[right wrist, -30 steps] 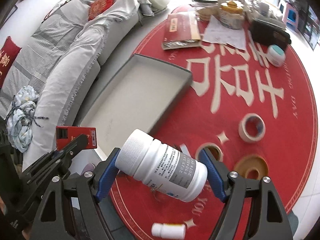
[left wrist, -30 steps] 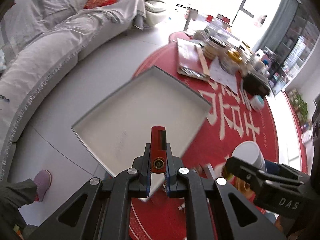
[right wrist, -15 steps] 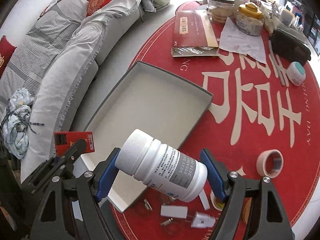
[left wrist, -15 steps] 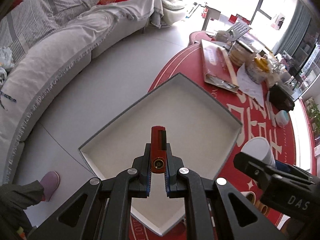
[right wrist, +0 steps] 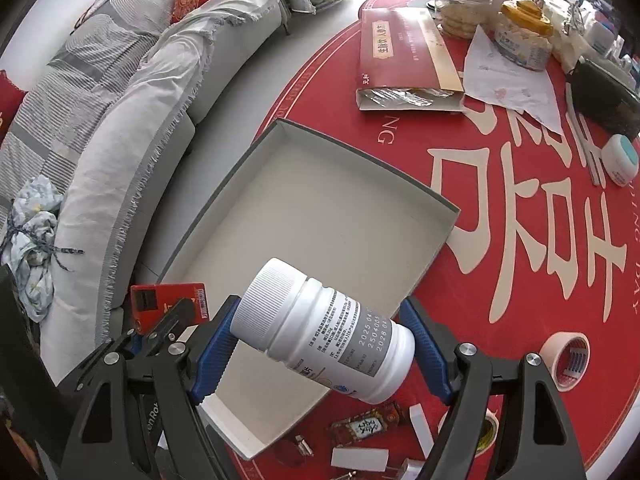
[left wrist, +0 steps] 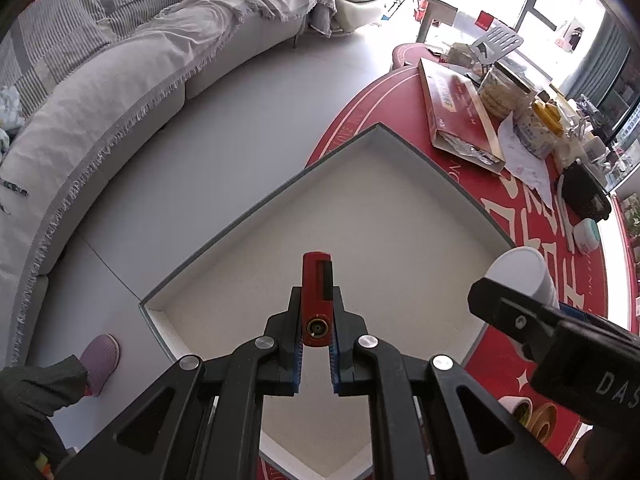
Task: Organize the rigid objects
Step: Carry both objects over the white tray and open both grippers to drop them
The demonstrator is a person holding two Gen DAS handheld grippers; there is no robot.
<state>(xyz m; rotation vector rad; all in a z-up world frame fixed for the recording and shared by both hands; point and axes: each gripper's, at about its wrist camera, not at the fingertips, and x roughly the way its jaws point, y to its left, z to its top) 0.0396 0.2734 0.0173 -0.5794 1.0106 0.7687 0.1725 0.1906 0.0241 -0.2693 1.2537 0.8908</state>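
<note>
- Round red tabletop [right wrist: 500,320] with large cream Chinese characters fills the right side of both views; a curved grey sofa [left wrist: 120,92] with striped and red cushions stands beyond the grey floor.
- Shallow rectangular cardboard tray [right wrist: 224,196], grey outside and off-white inside, lies at the table's edge, one end overhanging the floor.
- Left gripper [left wrist: 316,336] is clamped tight on a small flat red card-like gadget [left wrist: 317,292] with a black strip and a round socket at its near end — it hangs over the tray's near part.
- Right gripper [right wrist: 324,340] holds a white plastic pill bottle [right wrist: 320,332] with a ribbed screw cap, lying tilted between the blue pads [right wrist: 216,344], over the tray's near corner. Its grey label band carries dates beginning "2025" and "2028"; the finer print is too small to read.
- Letters "DAS" show on the right gripper's black body in the left wrist view.
- Elsewhere on the table: a red-and-gold flat carton [right wrist: 404,60] with Chinese writing, a roll of cream masking tape [right wrist: 568,360], a small white jar with a teal lid [right wrist: 619,160], and glass food jars [right wrist: 460,4] at the far side.
- Small white blocks [right wrist: 360,459] and a red patterned piece lie just beside the tray's near corner.
</note>
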